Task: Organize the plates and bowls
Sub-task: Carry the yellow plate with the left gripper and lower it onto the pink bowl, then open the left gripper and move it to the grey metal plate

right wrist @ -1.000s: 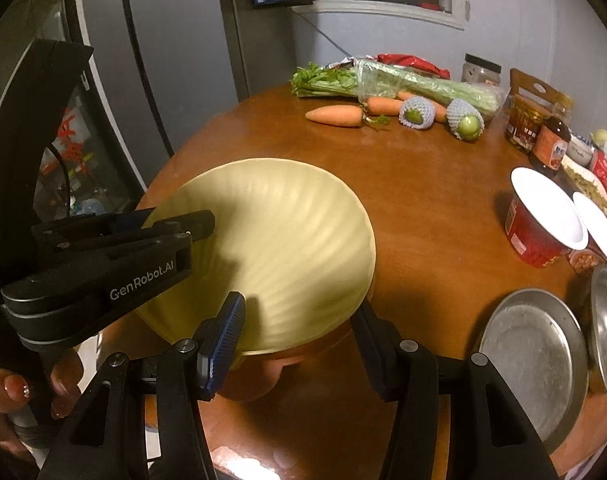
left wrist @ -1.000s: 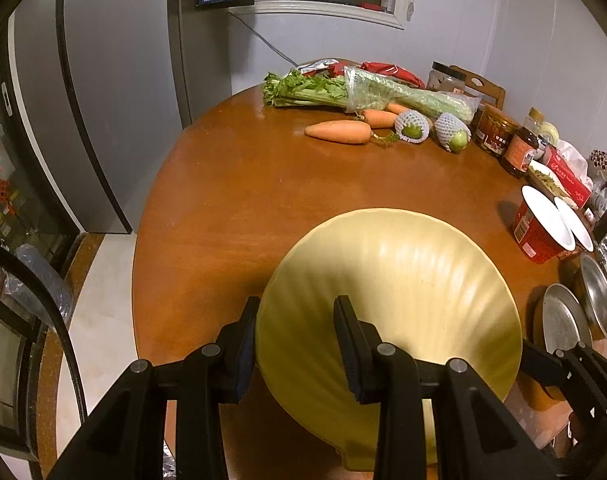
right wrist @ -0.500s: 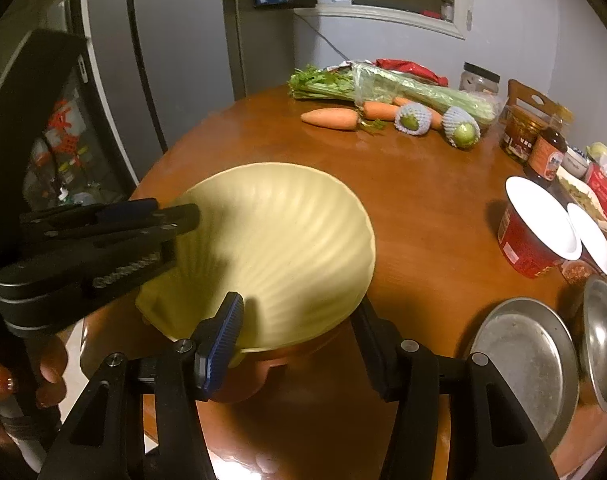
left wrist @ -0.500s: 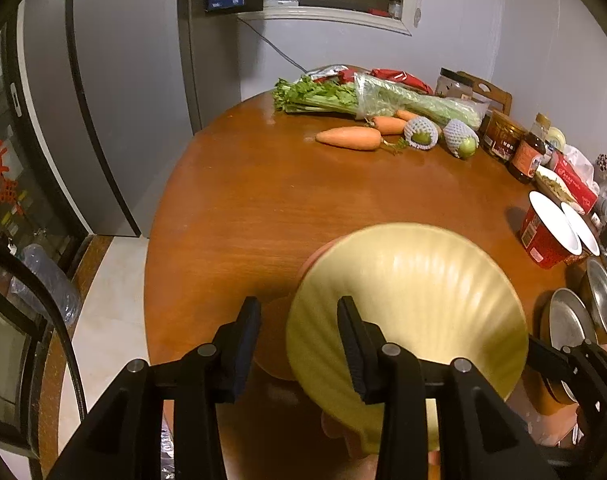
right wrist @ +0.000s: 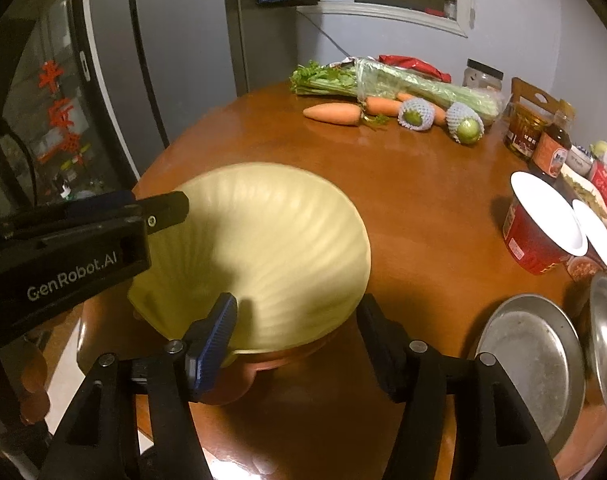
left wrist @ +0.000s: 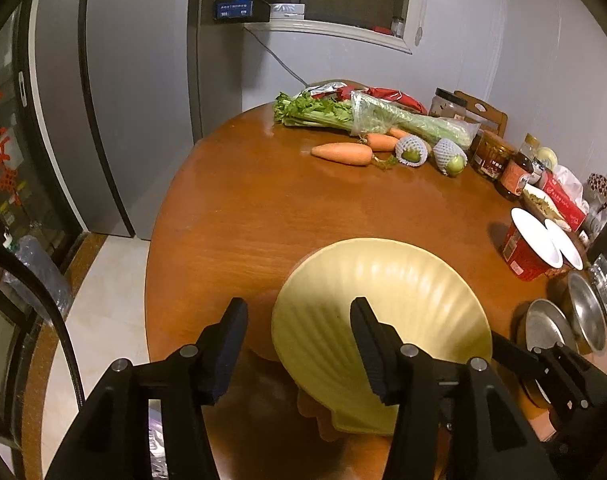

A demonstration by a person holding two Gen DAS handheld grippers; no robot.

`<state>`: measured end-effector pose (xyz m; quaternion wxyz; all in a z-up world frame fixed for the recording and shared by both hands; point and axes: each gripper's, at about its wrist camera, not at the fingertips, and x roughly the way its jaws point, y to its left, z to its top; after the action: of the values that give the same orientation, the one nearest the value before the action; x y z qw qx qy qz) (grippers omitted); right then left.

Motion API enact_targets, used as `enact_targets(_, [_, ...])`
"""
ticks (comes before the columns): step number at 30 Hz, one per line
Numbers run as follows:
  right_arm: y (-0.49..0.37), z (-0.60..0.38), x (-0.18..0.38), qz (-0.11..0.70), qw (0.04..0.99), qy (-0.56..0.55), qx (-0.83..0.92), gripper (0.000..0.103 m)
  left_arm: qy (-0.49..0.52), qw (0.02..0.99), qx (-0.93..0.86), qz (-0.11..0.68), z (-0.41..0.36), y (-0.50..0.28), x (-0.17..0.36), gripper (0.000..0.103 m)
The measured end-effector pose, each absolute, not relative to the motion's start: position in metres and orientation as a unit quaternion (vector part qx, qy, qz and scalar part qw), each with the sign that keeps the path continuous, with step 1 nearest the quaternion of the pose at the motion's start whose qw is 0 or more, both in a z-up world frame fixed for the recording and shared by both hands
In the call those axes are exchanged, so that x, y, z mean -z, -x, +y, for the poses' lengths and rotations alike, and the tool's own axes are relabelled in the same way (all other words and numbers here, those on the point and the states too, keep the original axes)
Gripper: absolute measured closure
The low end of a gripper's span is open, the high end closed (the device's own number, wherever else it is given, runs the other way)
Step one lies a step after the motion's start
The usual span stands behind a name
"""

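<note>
Pale yellow ribbed shell-shaped plate (right wrist: 263, 248) sits tilted atop orange-brown bowl (right wrist: 231, 380), near front edge of round wooden desk (right wrist: 423, 200). L gripper (left wrist: 299, 324) jaws wide, rim between them w/o contact. R gripper (right wrist: 299, 324) jaws wide, straddling plate's near rim.

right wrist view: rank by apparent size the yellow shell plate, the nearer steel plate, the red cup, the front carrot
1. yellow shell plate, largest, though it is also nearest the camera
2. nearer steel plate
3. red cup
4. front carrot, smallest, but it lies farthest back, so its true size against the cup is unsure
</note>
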<state>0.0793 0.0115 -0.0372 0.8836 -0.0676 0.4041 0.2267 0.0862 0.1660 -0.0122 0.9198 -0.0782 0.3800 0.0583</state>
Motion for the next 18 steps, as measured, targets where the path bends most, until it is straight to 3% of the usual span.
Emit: enact_targets(18, [-0.067, -0.019, 0.011, 0.363, 0.904, 0.047, -0.222, 0.038, 0.072, 0.930, -0.061, 0.355, 0.143, -0.068, -0.013, 0.046])
